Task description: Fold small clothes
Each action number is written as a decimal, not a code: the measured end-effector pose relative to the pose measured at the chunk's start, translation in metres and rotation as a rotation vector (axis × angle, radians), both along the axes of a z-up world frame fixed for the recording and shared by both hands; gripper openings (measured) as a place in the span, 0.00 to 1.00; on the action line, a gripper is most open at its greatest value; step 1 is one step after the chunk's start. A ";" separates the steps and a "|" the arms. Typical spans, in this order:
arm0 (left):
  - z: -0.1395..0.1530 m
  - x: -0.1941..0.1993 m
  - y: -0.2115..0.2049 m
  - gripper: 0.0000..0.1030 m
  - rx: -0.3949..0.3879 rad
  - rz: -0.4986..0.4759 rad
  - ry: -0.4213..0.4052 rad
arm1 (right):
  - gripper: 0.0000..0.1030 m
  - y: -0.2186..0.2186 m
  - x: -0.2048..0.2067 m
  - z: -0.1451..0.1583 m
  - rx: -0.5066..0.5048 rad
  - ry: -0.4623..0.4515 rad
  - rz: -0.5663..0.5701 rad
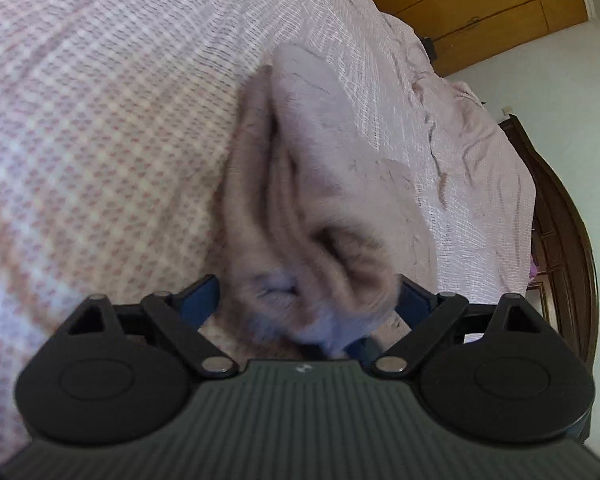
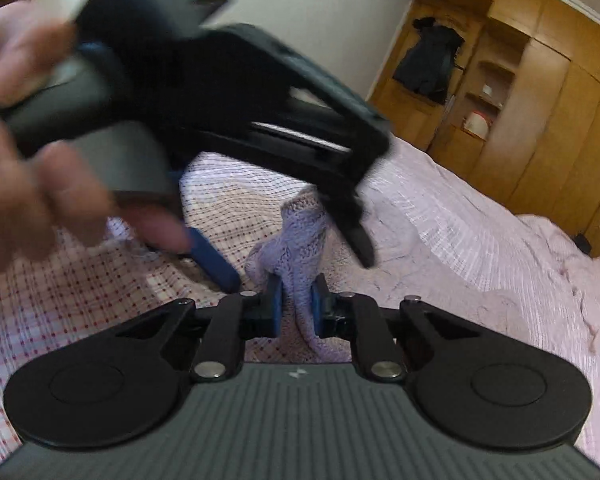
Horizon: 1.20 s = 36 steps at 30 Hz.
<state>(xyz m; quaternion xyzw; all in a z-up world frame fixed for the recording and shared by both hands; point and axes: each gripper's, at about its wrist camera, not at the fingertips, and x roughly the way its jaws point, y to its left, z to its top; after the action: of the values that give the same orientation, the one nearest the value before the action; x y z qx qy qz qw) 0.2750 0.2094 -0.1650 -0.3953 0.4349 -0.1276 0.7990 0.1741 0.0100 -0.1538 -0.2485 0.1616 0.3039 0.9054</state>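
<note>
Soft, floppy knit garment (image 2: pixel 300 240), light and stretchy: right gripper (image 2: pixel 296 304) clamped on one end, left gripper (image 1: pixel 308 308) spread wide around bunched fabric, better pinched near an edge.

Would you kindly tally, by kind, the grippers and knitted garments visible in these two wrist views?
Grippers: 2, the left gripper and the right gripper
Knitted garments: 1, the lilac knit piece, pinched by the right gripper and lying between the left gripper's wide-apart fingers
Total: 3

Mauve knit garment (image 1: pixel 316 184), checked bedsheet (image 1: pixel 100 128), jaws apart
</note>
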 end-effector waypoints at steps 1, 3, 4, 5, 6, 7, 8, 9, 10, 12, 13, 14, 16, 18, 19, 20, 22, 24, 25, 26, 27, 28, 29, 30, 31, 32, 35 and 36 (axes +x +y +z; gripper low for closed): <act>0.000 0.003 -0.003 0.90 -0.008 -0.002 -0.001 | 0.17 -0.002 -0.001 -0.001 -0.014 -0.001 0.010; -0.003 0.008 -0.005 0.90 0.016 0.002 0.020 | 0.31 -0.007 0.000 -0.002 -0.006 0.023 0.028; -0.005 0.010 -0.008 0.90 0.023 0.001 0.025 | 0.36 -0.015 0.001 0.001 0.028 0.051 0.020; -0.006 0.012 -0.009 0.90 0.028 0.000 0.029 | 0.45 -0.028 0.003 0.005 0.083 0.087 0.001; -0.006 0.016 -0.012 0.90 0.031 0.002 0.032 | 0.48 -0.041 0.005 0.008 0.142 0.120 -0.014; -0.006 0.018 -0.014 0.90 0.035 0.004 0.035 | 0.48 -0.054 0.006 0.011 0.194 0.143 -0.026; -0.006 0.020 -0.016 0.90 0.040 0.005 0.035 | 0.49 -0.065 0.007 0.014 0.229 0.155 -0.040; -0.005 0.021 -0.018 0.90 0.044 0.007 0.035 | 0.50 -0.075 0.007 0.017 0.245 0.156 -0.056; -0.005 0.023 -0.020 0.90 0.047 0.010 0.036 | 0.50 -0.084 0.008 0.019 0.253 0.154 -0.078; -0.003 0.023 -0.023 0.90 0.055 0.014 0.037 | 0.58 -0.102 0.012 0.024 0.307 0.186 -0.112; -0.003 0.023 -0.024 0.90 0.057 0.019 0.037 | 0.61 -0.113 0.016 0.027 0.371 0.226 -0.133; -0.001 0.019 -0.027 0.90 0.058 0.025 0.036 | 0.66 -0.125 0.023 0.029 0.424 0.259 -0.153; 0.001 0.017 -0.035 0.89 0.063 0.039 0.032 | 0.67 -0.147 0.032 0.034 0.525 0.319 -0.198; 0.000 0.013 -0.038 0.76 0.083 0.062 0.028 | 0.71 -0.173 0.037 0.037 0.625 0.362 -0.239; 0.001 0.009 -0.038 0.70 0.115 0.088 0.037 | 0.73 -0.186 0.041 0.037 0.688 0.378 -0.270; 0.001 0.008 -0.039 0.67 0.129 0.096 0.040 | 0.78 -0.200 0.041 0.037 0.745 0.391 -0.303; 0.002 0.004 -0.038 0.67 0.121 0.091 0.037 | 0.88 -0.230 0.047 0.032 0.868 0.440 -0.341; 0.001 0.004 -0.036 0.67 0.114 0.084 0.045 | 0.90 -0.253 0.055 0.025 0.939 0.530 -0.381; 0.000 0.005 -0.036 0.67 0.111 0.076 0.051 | 0.91 -0.262 0.060 0.017 0.972 0.590 -0.405; 0.000 0.006 -0.036 0.68 0.114 0.065 0.053 | 0.91 -0.270 0.067 0.006 1.009 0.681 -0.416; 0.000 0.007 -0.036 0.68 0.119 0.055 0.054 | 0.91 -0.275 0.074 -0.005 1.044 0.776 -0.419; 0.000 0.007 -0.037 0.68 0.122 0.052 0.057 | 0.91 -0.280 0.079 -0.018 1.089 0.879 -0.419; 0.000 0.007 -0.038 0.68 0.121 0.054 0.057 | 0.90 -0.281 0.082 -0.029 1.121 0.946 -0.407; 0.000 0.007 -0.039 0.67 0.120 0.056 0.055 | 0.90 -0.281 0.086 -0.034 1.143 0.976 -0.388; 0.000 0.007 -0.041 0.67 0.121 0.058 0.055 | 0.90 -0.282 0.087 -0.038 1.156 0.970 -0.376; 0.002 0.006 -0.041 0.67 0.119 0.060 0.055 | 0.90 -0.283 0.088 -0.040 1.177 0.967 -0.363; -0.002 0.003 -0.042 0.60 0.100 0.074 0.044 | 0.84 -0.279 0.096 -0.047 1.219 0.983 -0.341; -0.004 0.002 -0.039 0.56 0.099 0.080 0.046 | 0.77 -0.274 0.102 -0.048 1.207 0.986 -0.341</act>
<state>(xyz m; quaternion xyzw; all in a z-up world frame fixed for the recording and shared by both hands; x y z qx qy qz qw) 0.2768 0.1700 -0.1689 -0.3751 0.4427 -0.0649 0.8119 0.2759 -0.2642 -0.2021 0.4761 0.3869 0.2711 0.7417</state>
